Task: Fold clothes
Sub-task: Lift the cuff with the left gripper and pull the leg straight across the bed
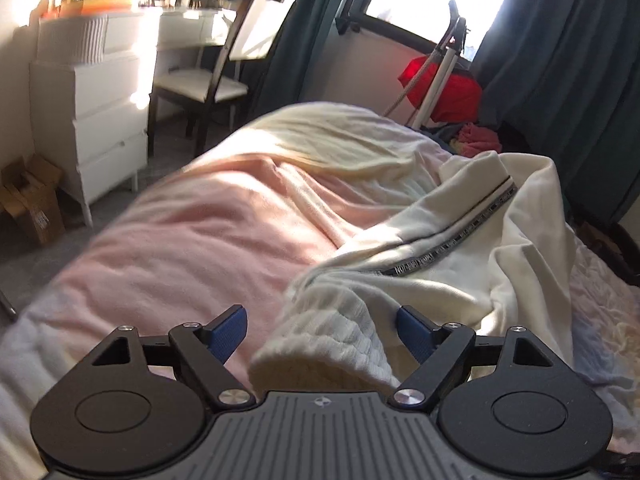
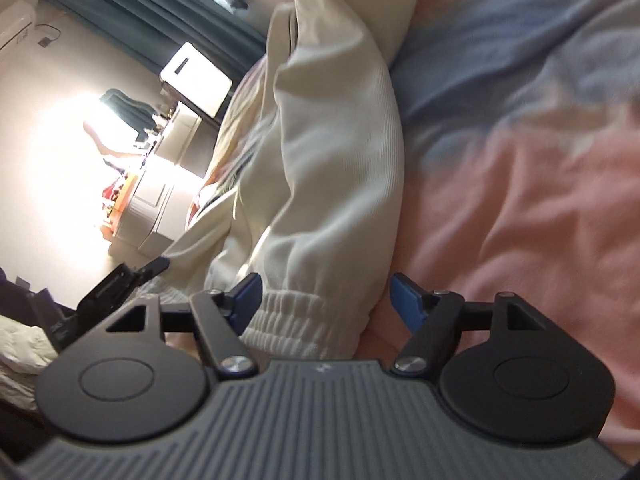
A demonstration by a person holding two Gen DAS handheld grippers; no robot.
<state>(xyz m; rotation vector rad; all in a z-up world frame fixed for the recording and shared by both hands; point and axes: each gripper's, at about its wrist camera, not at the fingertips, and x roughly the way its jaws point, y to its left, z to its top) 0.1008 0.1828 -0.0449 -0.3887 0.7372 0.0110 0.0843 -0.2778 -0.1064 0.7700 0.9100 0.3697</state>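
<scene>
Cream sweatpants (image 1: 460, 240) with a dark lettered side stripe (image 1: 460, 240) lie crumpled on the pink blanket (image 1: 192, 248) of a bed. In the left wrist view my left gripper (image 1: 322, 334) is open, and a ribbed cuff (image 1: 320, 344) of the pants lies between its blue pads. In the right wrist view my right gripper (image 2: 326, 300) is open, with the other elastic cuff (image 2: 304, 320) lying between its pads, closer to the left pad. The pant leg (image 2: 328, 152) runs away from it over the blanket (image 2: 520, 220).
A white dresser (image 1: 88, 120) and a chair (image 1: 224, 72) stand left of the bed. Red cloth (image 1: 448, 88) and a stand are piled by the window and dark curtains (image 1: 560, 60). A cardboard box (image 1: 32, 200) sits on the floor.
</scene>
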